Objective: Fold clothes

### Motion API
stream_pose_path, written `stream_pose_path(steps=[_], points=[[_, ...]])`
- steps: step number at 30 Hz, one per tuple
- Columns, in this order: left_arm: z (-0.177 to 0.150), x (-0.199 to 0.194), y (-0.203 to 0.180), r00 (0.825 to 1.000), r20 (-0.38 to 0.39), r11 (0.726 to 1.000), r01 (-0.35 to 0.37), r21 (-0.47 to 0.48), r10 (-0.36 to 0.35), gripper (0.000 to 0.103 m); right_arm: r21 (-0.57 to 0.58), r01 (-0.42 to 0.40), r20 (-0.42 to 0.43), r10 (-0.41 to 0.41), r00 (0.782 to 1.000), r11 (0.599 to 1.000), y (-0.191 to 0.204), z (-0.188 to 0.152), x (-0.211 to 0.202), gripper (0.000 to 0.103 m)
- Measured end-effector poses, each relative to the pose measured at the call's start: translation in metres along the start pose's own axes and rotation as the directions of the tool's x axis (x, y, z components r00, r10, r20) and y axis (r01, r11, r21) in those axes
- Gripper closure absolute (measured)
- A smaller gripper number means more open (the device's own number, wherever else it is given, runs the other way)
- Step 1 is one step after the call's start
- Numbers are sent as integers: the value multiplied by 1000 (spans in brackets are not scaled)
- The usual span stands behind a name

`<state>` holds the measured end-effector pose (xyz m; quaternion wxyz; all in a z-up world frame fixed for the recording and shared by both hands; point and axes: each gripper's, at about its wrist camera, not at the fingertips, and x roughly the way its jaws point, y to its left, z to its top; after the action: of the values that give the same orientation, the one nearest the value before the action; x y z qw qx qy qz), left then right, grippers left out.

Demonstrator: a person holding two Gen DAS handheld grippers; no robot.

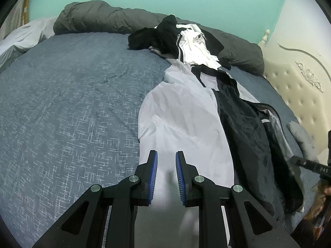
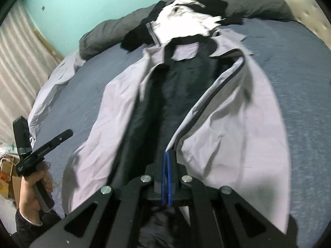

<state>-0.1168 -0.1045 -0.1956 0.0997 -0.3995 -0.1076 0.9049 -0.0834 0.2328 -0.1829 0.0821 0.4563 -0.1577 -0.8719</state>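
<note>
We hold our right claw [image 2: 167, 155] level, pinched on the zipper edge of the pale jacket [image 2: 227, 128] spread open on the bed [image 2: 300, 66], while our left claw [image 1: 166, 157] hovers parted over the jacket's near hem.

Blue bed [image 1: 62, 103] carries jacket [image 1: 182, 111], clothes pile [image 1: 186, 41], grey duvet [image 1: 99, 18].

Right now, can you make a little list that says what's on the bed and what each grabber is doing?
Place: bed with a blue cover
Main garment: light jacket with dark lining, lying unzipped and spread open
Other clothes: black and white pile beyond the jacket
Bedding: grey duvet bunched along the far edge
Left gripper: fingers open, over the jacket's light panel
Right gripper: fingers shut at the jacket's zipper edge; whether it holds the fabric is unclear
</note>
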Motion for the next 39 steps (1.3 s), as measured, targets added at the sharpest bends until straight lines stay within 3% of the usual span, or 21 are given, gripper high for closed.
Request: stream_pose_path(steps=[11,16,23,29,32,36,39], points=[[2,-1,4,1000,-1,1000,-2,-8,2,83,-114,-76,-146,59,988,991,62,-11,69,101],[2,-3,5,1000,-1,1000,1,-12,-1,83,-121,-100,-171,79,982,988,67,-9,71,99],[1,-2,6,1000,-9,1000,8,-16,-8,83,-25,-158,-111,154,982,987,45,3,27,96],[1,-3,7,1000,-5,1000,5,-20,-5,83,61,-77,-4,77,997,995,-4,8,-17,95],[1,-4,7,1000,-5,1000,4,-21,-5,83,105,-79,22,77,997,991,-25,4,-30,95],[1,-5,6,1000,-4,1000,0,-19,-1,83,83,-21,1,21,1000,996,-34,-3,-29,95],[0,-4,5,1000,-8,1000,1,-16,-2,83,85,-11,-83,18,996,996,-38,-17,-12,95]])
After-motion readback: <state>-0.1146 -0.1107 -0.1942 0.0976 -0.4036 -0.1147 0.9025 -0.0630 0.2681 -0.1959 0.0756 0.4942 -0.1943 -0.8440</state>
